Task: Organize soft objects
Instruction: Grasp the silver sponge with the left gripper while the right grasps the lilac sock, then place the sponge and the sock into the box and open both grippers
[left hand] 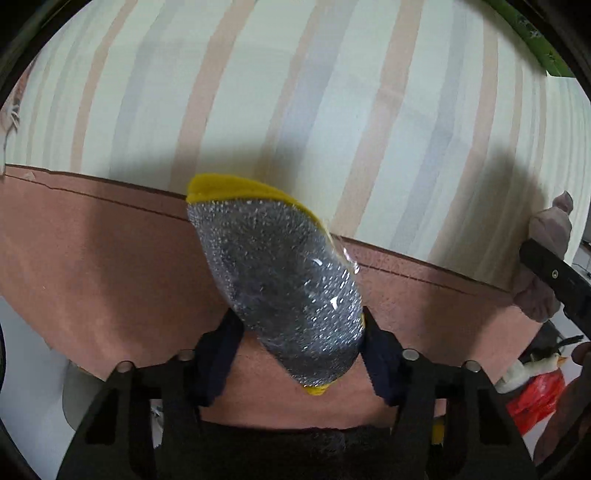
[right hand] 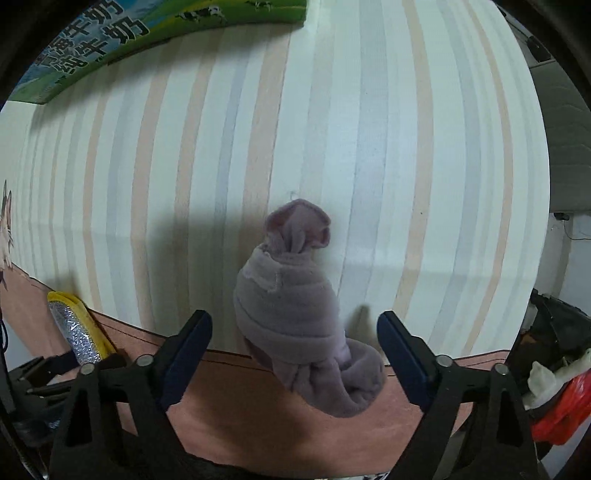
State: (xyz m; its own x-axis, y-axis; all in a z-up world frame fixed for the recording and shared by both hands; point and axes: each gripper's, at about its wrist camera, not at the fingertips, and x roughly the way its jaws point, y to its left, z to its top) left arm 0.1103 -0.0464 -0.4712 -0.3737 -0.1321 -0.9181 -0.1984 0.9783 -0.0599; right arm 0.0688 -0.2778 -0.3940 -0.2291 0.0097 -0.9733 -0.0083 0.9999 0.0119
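Observation:
My left gripper [left hand: 299,325] is shut on a yellow sponge with a silver scouring face [left hand: 280,280], wrapped in clear film, held over the pink mat [left hand: 92,266]. The sponge also shows in the right wrist view [right hand: 75,328], at the far left. My right gripper [right hand: 295,325] is open, with a rolled mauve fleece cloth [right hand: 295,314] lying between its fingers and touching neither. The cloth lies across the mat's edge [right hand: 258,417] and the striped tabletop [right hand: 332,129]. In the left wrist view the cloth [left hand: 546,236] and the right gripper's finger [left hand: 554,275] show at the far right.
A green printed milk carton [right hand: 147,29] lies at the table's far left corner and also shows in the left wrist view [left hand: 532,37]. A red plastic bag [right hand: 565,410] and white items lie beyond the table's right edge. A furry toy's edge [right hand: 5,229] shows at the left.

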